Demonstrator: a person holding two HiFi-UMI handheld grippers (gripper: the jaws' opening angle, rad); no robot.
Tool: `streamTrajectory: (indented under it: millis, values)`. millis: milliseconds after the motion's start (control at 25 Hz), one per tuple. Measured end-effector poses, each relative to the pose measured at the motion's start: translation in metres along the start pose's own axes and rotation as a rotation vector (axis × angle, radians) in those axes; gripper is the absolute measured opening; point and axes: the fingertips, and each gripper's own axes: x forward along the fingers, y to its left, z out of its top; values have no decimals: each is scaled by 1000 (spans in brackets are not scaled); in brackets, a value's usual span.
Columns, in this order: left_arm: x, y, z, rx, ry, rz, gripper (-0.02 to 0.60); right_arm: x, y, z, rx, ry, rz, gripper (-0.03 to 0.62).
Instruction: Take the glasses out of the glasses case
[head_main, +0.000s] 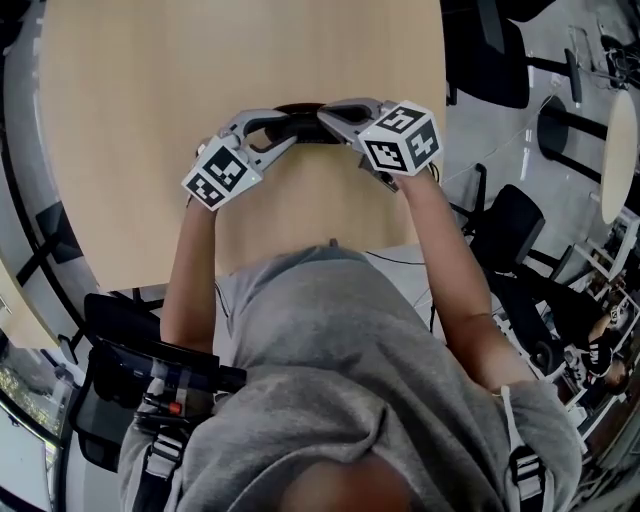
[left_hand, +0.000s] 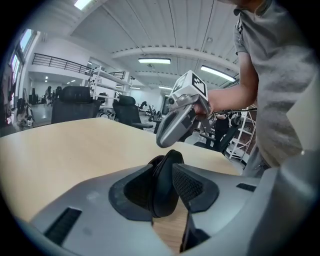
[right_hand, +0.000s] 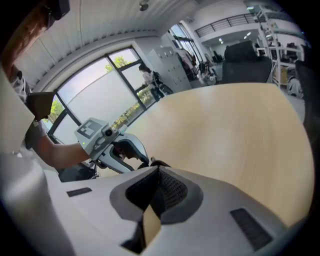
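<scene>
**Head view.** Your left gripper (head_main: 283, 128) and right gripper (head_main: 328, 120) meet tip to tip at centre frame, above the near part of the wooden table (head_main: 150, 70). The black glasses case (head_main: 298, 108) lies between the tips, mostly covered by them; whether it is open or closed cannot be told.

**Left gripper view.** Your left gripper (left_hand: 167, 167) has its jaws drawn in on the glasses case (left_hand: 165, 192), whose rounded dark edge stands upright between the two pads at lower centre. The right gripper (left_hand: 165, 137) reaches in from the upper right and ends just above the case.

**Right gripper view.** Your right gripper (right_hand: 159, 172) has its jaws almost together, with a thin dark part of the case pinched between the pads. A sliver of the case (right_hand: 159, 163) shows just past the tips. The left gripper (right_hand: 137, 157) comes in from the left of the frame.
</scene>
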Motion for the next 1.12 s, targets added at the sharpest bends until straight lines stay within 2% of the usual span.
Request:
streamTrajectory:
  millis: [120, 240, 600, 880, 1120]
  values:
    - [3, -5, 2, 9, 12, -8, 120, 12, -4, -18, 36, 101, 43, 8]
    - [-7, -21, 0, 30, 42, -15, 120, 13, 7, -15, 32, 100, 45, 8]
    - [-19, -43, -1, 8, 1, -35, 120, 22, 4, -18, -163, 137, -40, 8]
    - [-14, -61, 1, 31, -3, -81, 120, 18, -9, -18, -285, 147, -114, 8]
    - [-11, -81, -10, 15, 22, -115, 118, 21, -2, -21, -383, 146, -79, 9]
